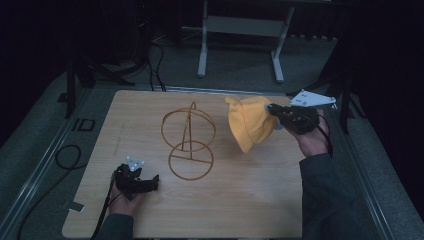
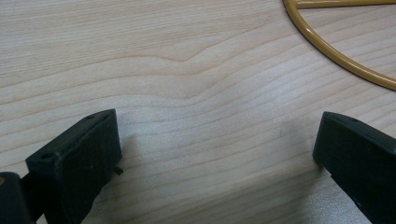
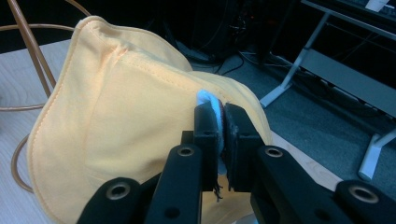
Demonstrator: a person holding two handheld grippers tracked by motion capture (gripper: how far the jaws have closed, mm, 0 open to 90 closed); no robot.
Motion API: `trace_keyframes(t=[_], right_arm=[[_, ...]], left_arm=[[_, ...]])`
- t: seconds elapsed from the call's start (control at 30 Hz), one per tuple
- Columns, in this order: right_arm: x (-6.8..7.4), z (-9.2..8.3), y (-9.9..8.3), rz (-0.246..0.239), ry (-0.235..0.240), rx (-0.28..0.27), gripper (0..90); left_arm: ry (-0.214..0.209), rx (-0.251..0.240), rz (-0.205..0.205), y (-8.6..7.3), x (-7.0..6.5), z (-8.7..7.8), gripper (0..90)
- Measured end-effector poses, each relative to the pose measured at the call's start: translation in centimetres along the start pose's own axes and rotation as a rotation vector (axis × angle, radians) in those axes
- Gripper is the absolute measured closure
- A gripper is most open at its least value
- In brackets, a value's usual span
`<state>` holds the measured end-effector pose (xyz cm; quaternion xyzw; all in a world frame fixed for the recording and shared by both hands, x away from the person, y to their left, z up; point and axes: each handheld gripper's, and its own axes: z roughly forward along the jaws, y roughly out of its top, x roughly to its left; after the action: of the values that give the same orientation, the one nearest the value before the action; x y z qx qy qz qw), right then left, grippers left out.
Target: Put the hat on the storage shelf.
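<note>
Desk (image 1: 240,210): pale wooden top with rounded corners, visible grain, set on a grey carpeted floor; a grey metal frame (image 1: 240,25) stands beyond its far edge.

Stand (image 1: 190,140): yellow wire, a flat ring base lying on the desk, an upright stem and an upright ring on top; placed at the middle of the desk. Part of the base ring (image 2: 336,56) appears in the left gripper view.

Cap (image 1: 248,125): yellow fabric, stitched seams, hanging limp and raised above the desk at its right far part, just right of the stand's upper ring and apart from it. In the right gripper view the cap (image 3: 116,116) hangs in front of the wire stand.

Right gripper (image 1: 276,113): black, grey three-cornered plate on top, held in the person's right hand at the desk's right edge; jaws pressed together on the cap's edge, with a bit of white lining pinched between them (image 3: 222,130).

Left gripper (image 1: 152,181): black, held in the left hand at the near left of the desk, low over bare wood beside the stand's base; jaws wide apart, nothing between them (image 2: 217,144).
</note>
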<state>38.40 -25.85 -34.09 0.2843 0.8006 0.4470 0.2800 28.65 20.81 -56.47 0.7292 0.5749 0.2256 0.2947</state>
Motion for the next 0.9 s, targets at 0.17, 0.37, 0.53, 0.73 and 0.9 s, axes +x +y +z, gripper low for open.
trace_keyframes(t=[0.17, 0.37, 0.53, 0.73, 0.9], right_arm=[[0.0, 0.0, 0.4, -0.001, -0.002, -0.001, 84.8], [0.1, 0.0, 1.0, -0.011, -0.004, -0.008, 84.7], [0.3, 0.0, 1.4, -0.015, -0.001, -0.012, 84.8], [0.4, 0.0, 1.9, -0.020, 0.002, -0.020, 84.8], [0.5, -0.1, 2.2, -0.025, 0.003, -0.026, 84.8]], left_arm=[[0.000, 0.000, -0.001, 0.0, 0.0, 0.0, 0.8], [0.001, 0.000, -0.001, 0.0, 0.0, 0.0, 0.8], [0.001, 0.001, 0.000, 0.1, 0.0, 0.0, 0.8], [0.000, 0.001, 0.000, 0.1, 0.0, 0.1, 0.8], [0.000, 0.003, 0.001, 0.1, 0.0, 0.1, 0.8]])
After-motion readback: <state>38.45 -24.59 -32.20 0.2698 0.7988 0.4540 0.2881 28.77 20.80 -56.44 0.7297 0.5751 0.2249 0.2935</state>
